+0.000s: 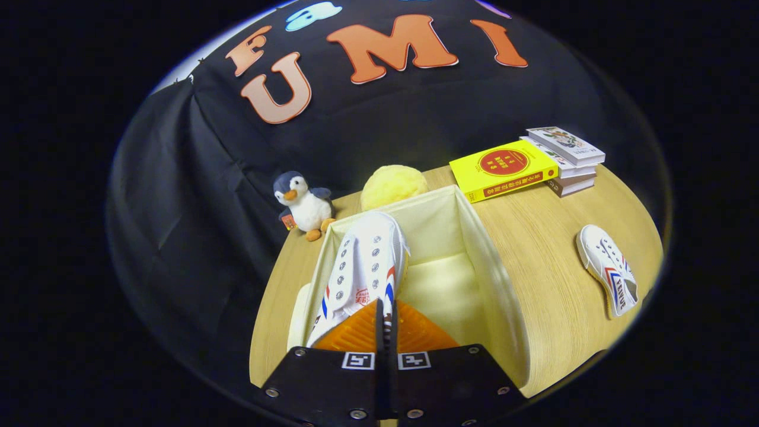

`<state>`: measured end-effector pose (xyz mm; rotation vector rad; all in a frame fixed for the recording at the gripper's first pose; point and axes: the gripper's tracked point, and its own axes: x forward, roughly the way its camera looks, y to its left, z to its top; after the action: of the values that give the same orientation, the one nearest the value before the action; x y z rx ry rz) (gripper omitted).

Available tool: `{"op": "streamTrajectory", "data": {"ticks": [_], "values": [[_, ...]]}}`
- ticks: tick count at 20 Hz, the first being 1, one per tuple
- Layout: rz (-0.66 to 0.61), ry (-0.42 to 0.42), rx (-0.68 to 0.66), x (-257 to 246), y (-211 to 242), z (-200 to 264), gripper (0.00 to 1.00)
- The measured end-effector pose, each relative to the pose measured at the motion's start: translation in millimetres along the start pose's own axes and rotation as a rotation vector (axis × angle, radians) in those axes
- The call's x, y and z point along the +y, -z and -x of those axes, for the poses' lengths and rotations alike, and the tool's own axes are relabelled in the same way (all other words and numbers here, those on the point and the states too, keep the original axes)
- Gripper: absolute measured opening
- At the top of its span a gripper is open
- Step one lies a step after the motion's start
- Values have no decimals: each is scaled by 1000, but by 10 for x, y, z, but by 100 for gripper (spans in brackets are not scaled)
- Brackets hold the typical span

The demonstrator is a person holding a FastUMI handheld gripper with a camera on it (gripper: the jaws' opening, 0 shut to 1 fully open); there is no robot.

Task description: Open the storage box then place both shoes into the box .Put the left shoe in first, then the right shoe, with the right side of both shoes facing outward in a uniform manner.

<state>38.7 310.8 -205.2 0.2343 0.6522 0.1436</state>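
One shoe (364,264) hangs pinched in the gripper (385,320) at 12 o'clock, over the open storage box (474,237), ready for lowering.

Two white sneakers: one shoe (367,261) held above the open box, pinched in the closed tongs (386,323), and a second shoe (609,270) lying near the worktop's (545,249) right edge. One cream fabric storage box (474,237), mid-worktop. Two soft toys at the far edge: one penguin (303,204) and one round yellow plush (392,185). One yellow book (504,169) beside one stack of books (566,157) at the far right corner; their number cannot be told.
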Motion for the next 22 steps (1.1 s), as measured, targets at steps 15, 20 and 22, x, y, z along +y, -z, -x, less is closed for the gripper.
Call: {"op": "streamTrajectory", "data": {"ticks": [15,20,22], "values": [[62,38,11,-27,-53,-140,61],[63,17,-82,-303,-436,170,85],[65,27,-105,-514,-553,271,95]]}}
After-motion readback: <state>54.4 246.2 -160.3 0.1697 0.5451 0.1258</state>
